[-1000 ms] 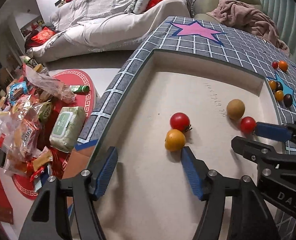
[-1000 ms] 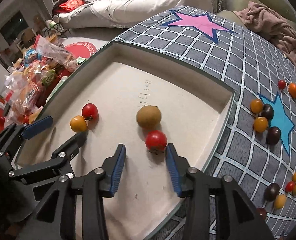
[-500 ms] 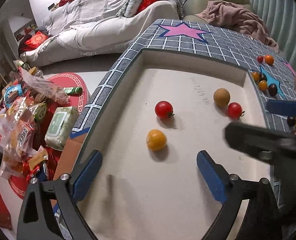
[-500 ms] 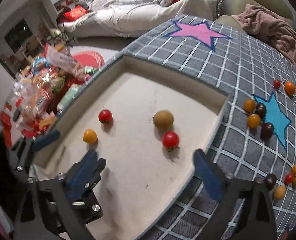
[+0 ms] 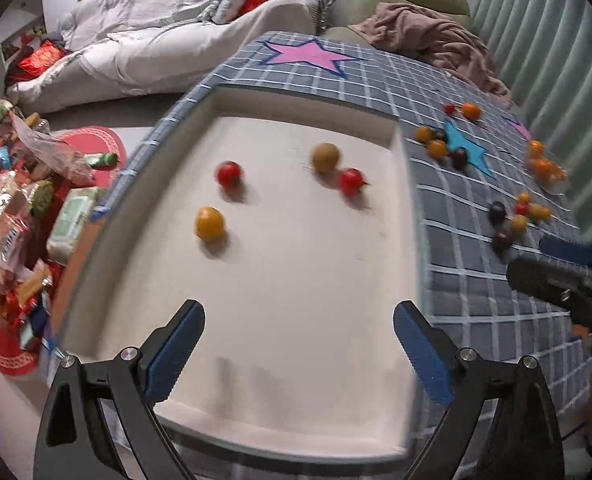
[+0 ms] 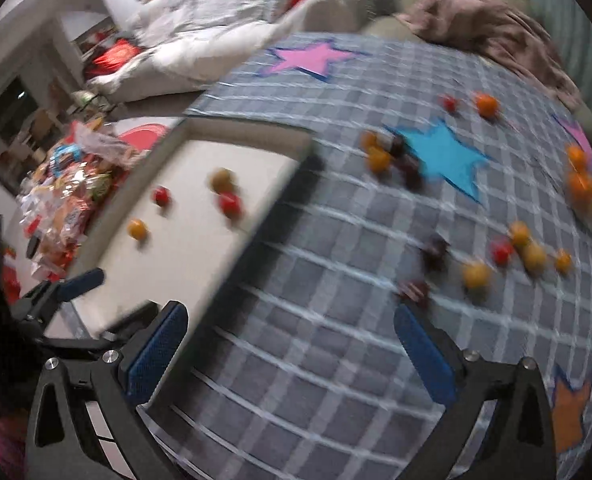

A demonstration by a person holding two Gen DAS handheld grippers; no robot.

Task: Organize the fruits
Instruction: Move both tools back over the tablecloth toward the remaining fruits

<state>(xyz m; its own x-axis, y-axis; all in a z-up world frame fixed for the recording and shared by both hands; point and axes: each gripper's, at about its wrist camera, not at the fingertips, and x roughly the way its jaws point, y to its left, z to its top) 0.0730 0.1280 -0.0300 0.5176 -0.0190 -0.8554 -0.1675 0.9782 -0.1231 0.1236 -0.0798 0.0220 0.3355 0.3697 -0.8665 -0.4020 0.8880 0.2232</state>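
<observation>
Status: four fruits sit in the shallow white rectangular tray: a yellow-orange cherry tomato near-left, a red cherry tomato just beyond it, and at far-right a brown round fruit with a second red cherry tomato close beside it; touching or not, can't tell through the blur. Left gripper hangs over the near end of the tray, fingers spread wide, nothing between them. Right gripper is over the grey grid-patterned cloth with coloured stars, just right of the tray's near-right corner, fingers also spread wide and empty. Both sets of jaws have just been opening, now fully apart. Still loose on the cloth: a cluster of orange and dark fruits by the blue star, a red and an orange one further off, a near-right scatter of yellow, red and dark ones, and an orange bunch at the far-right edge, possibly on a clear dish, too blurred to confirm. My read: task is early, roughly a quarter in by count, most fruit still to move. The near-right scatter is the closest to the right gripper, likely the next pick. Both views are motion-blurred, so exact fruit count is unreliable.
</observation>
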